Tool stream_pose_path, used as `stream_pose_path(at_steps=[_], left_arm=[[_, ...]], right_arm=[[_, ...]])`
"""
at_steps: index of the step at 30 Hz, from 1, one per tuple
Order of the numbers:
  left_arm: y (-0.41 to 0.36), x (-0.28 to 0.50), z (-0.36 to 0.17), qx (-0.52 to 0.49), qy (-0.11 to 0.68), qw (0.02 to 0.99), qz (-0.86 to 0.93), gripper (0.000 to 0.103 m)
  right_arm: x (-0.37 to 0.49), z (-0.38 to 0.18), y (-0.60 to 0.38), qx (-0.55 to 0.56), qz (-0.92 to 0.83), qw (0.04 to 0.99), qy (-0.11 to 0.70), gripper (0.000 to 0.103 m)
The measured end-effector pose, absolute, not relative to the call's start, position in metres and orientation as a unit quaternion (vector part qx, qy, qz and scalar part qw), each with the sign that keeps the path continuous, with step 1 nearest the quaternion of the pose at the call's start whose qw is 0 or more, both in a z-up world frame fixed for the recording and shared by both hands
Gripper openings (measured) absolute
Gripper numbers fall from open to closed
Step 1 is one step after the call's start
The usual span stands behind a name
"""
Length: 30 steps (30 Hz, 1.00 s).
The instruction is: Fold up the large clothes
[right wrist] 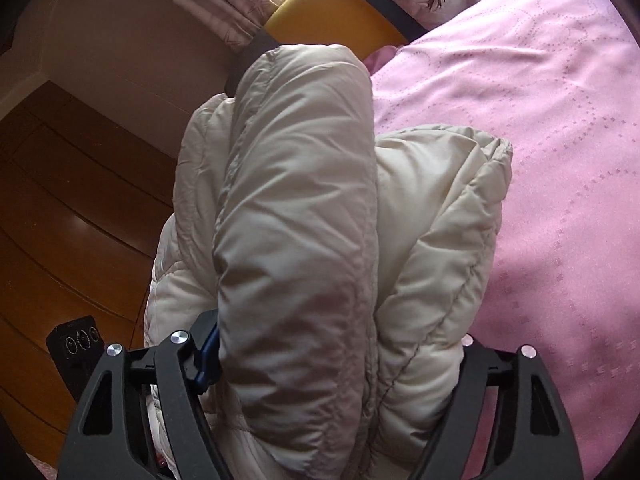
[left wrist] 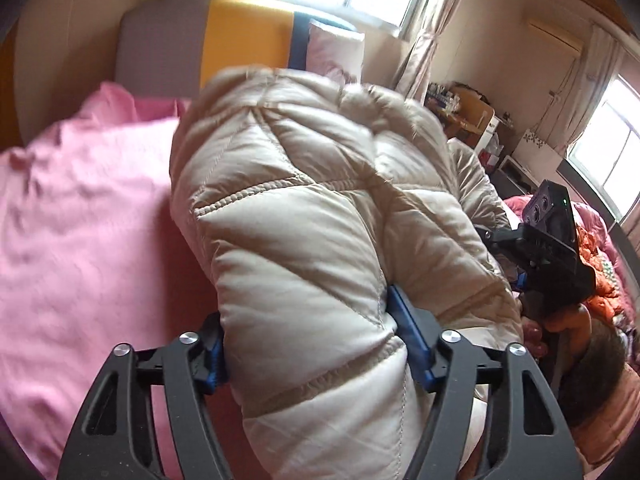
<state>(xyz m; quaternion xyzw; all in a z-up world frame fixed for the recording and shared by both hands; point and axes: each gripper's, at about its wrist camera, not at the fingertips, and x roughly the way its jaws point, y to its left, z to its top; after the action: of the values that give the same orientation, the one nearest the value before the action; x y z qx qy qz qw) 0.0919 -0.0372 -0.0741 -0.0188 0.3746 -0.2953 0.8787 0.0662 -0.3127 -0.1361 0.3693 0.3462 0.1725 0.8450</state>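
1. Pink bedding (left wrist: 80, 216) covers the bed, with a yellow headboard (left wrist: 244, 36) and windows behind; wooden floor (right wrist: 80, 208) shows in the right wrist view.
2. Both grippers are clamped on the coat (left wrist: 312, 216), a puffy cream quilted one, held up off the bedding.
3. Left gripper (left wrist: 316, 344) pinches a thick quilted fold; the coat's long axis runs straight ahead from its jaws.
4. Right gripper (right wrist: 336, 356) grips a bunched roll running forward likewise, with bedding to its right.
5. Neither arm looks nearer; the coat bridges both.
6. Hidden: the right gripper's right finger, the coat's hem and sleeves, and the bed below it.
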Motion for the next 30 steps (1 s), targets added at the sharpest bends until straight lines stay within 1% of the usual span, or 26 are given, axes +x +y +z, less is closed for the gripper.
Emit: stream_pose_path(at_steps=[6, 10, 16, 20, 22, 23, 24, 26, 27, 29, 30], left_arm=[[-0.018, 0.088, -0.052, 0.007, 0.317, 0.910, -0.267, 0.058], [0.001, 0.093, -0.041, 0.026, 0.279, 0.931, -0.235, 0.056], [0.045, 0.118, -0.036, 0.014, 0.267, 0.946, -0.183, 0.056], [0.076, 0.126, -0.044, 0.006, 0.273, 0.951, -0.148, 0.056], [0.086, 0.139, -0.061, 0.006, 0.297, 0.947, -0.124, 0.060], [0.088, 0.145, -0.071, 0.006, 0.315, 0.942, -0.113, 0.067], [0.093, 0.155, -0.087, -0.004, 0.341, 0.934, -0.105, 0.077], [0.101, 0.161, -0.101, -0.037, 0.353, 0.929, -0.108, 0.087], [0.104, 0.162, -0.107, -0.052, 0.360, 0.925, -0.107, 0.091], [0.105, 0.158, -0.109, -0.060, 0.355, 0.927, -0.103, 0.091], [0.101, 0.154, -0.109, -0.057, 0.351, 0.929, -0.101, 0.091]], right_arm=[[0.064, -0.109, -0.274, 0.318, 0.211, 0.874, 0.302, 0.070], [0.078, -0.100, -0.243, 0.313, 0.237, 0.875, 0.283, 0.069], [0.120, -0.093, -0.183, 0.294, 0.272, 0.873, 0.280, 0.069], [0.146, -0.104, -0.155, 0.270, 0.273, 0.879, 0.282, 0.069], [0.154, -0.120, -0.149, 0.250, 0.232, 0.892, 0.298, 0.070], [0.159, -0.128, -0.146, 0.240, 0.204, 0.898, 0.309, 0.073], [0.163, -0.135, -0.141, 0.242, 0.182, 0.899, 0.316, 0.079], [0.162, -0.142, -0.142, 0.250, 0.161, 0.899, 0.321, 0.086], [0.158, -0.142, -0.140, 0.242, 0.148, 0.903, 0.321, 0.091], [0.155, -0.135, -0.134, 0.217, 0.132, 0.912, 0.323, 0.092], [0.149, -0.130, -0.133, 0.205, 0.124, 0.915, 0.326, 0.094]])
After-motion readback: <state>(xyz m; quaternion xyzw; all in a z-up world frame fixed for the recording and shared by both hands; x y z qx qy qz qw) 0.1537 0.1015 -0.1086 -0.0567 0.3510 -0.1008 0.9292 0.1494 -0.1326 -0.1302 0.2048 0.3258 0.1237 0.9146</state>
